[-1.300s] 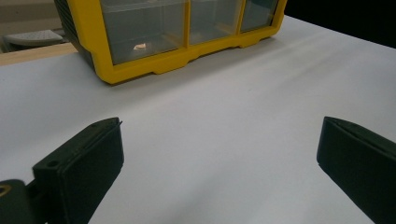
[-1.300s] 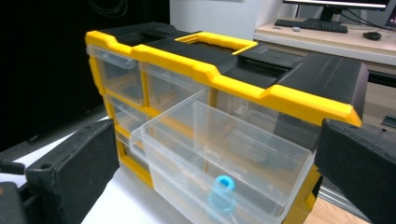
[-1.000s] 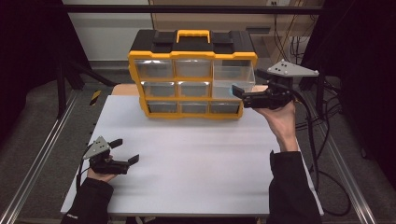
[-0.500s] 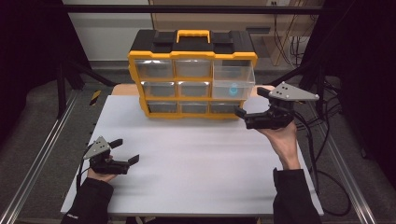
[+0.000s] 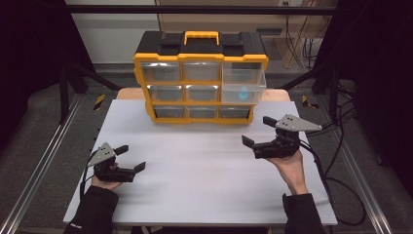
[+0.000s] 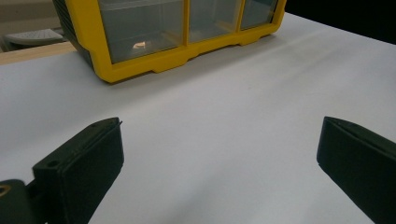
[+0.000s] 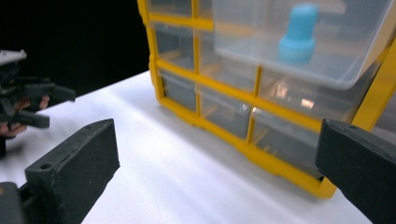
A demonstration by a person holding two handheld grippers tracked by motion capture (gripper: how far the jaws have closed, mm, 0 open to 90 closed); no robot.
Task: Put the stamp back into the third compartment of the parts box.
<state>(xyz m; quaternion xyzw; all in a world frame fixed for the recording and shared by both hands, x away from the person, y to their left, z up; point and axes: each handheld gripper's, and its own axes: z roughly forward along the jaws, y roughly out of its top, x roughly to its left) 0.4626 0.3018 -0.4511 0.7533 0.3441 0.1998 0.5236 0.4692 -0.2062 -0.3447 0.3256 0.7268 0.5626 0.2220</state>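
Left gripper [image 5: 130,157]: jaws wide apart, held low near the table's left front corner.
Right gripper [image 5: 258,132]: jaws apart, raised on an outstretched forearm.

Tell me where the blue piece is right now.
In the high view the blue piece sits inside the pulled-out clear drawer at the organizer's top right, beyond the open right gripper.

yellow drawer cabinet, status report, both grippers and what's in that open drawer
Left hand-held gripper open, low over the white table. Right hand-held gripper open, empty, in front of the yellow-and-black plastic drawer cabinet. Clear top-right drawer pulled out, small blue cylindrical part inside. Nothing between.
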